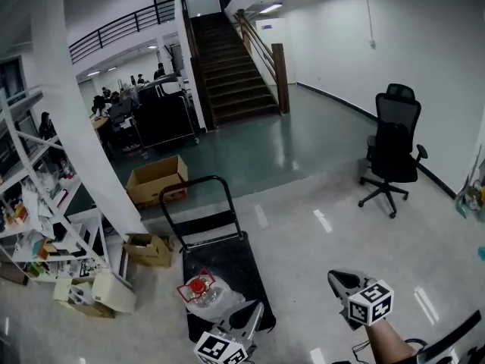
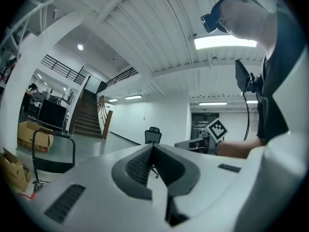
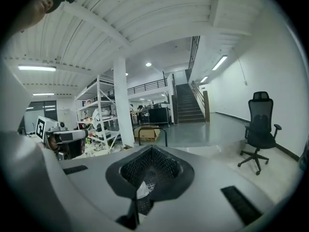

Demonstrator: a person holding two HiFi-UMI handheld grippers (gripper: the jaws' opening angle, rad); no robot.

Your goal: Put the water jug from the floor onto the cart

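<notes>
The water jug (image 1: pixel 203 293), clear plastic with a red cap, rests on the near left part of the black deck of the cart (image 1: pixel 235 260). The cart's black push handle stands at its far end. My left gripper (image 1: pixel 255 310) hangs just right of the jug, apart from it, jaws shut and empty. In its own view the left gripper (image 2: pixel 153 148) points level across the room. My right gripper (image 1: pixel 334 278) is over bare floor right of the cart, shut, holding nothing. In its own view the right gripper (image 3: pixel 151 149) has closed pads.
An open cardboard box (image 1: pixel 157 179) sits beyond the cart, and a smaller one (image 1: pixel 150 249) lies left of it by a white pillar (image 1: pixel 83 127). White shelving (image 1: pixel 34 226) fills the left. A black office chair (image 1: pixel 392 150) stands at the right; stairs (image 1: pixel 231 74) rise behind.
</notes>
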